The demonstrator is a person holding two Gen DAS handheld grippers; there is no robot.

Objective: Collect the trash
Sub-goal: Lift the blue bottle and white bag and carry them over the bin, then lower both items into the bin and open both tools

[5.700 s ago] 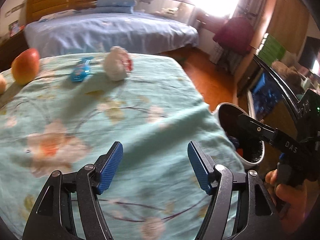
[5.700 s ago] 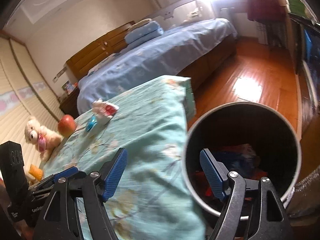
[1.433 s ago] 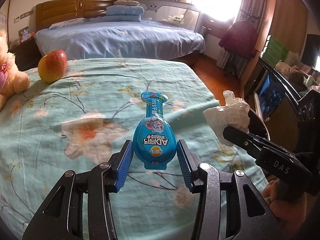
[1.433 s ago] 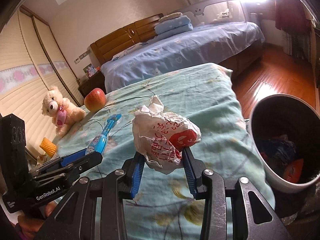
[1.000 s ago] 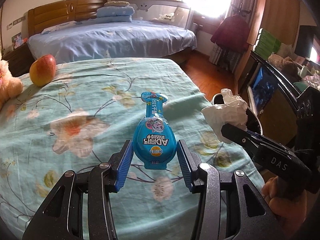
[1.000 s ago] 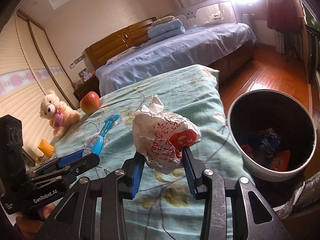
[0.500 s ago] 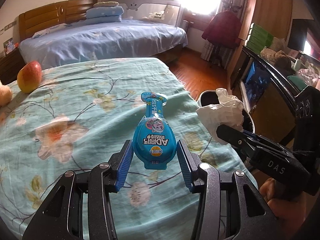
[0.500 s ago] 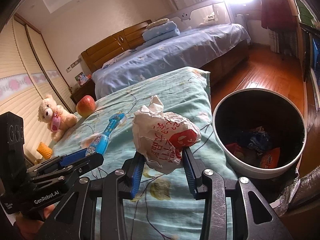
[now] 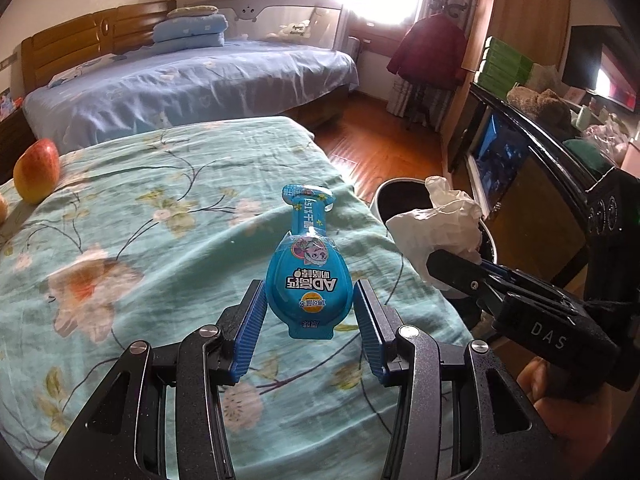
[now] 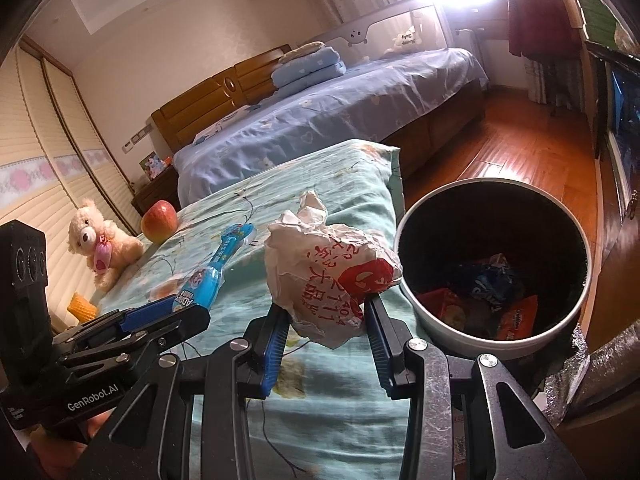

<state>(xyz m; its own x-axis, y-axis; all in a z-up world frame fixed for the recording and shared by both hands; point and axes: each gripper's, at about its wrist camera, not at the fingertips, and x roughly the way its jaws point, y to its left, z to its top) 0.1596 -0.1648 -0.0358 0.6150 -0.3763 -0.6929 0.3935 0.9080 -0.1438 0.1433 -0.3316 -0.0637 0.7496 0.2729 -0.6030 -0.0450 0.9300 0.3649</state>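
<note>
Left gripper (image 9: 308, 312) pinching a blue packet (image 9: 307, 280), held upright above the floral bedspread (image 9: 140, 240)
Right gripper (image 10: 326, 332) clamped on a crumpled wrapper (image 10: 328, 276), raised just beside the bin (image 10: 448, 320), over the bed edge
Bin on the floor against the bed, holding wrappers
Apple (image 10: 159, 221) and teddy (image 10: 98, 246) lying further back on the bedspread
</note>
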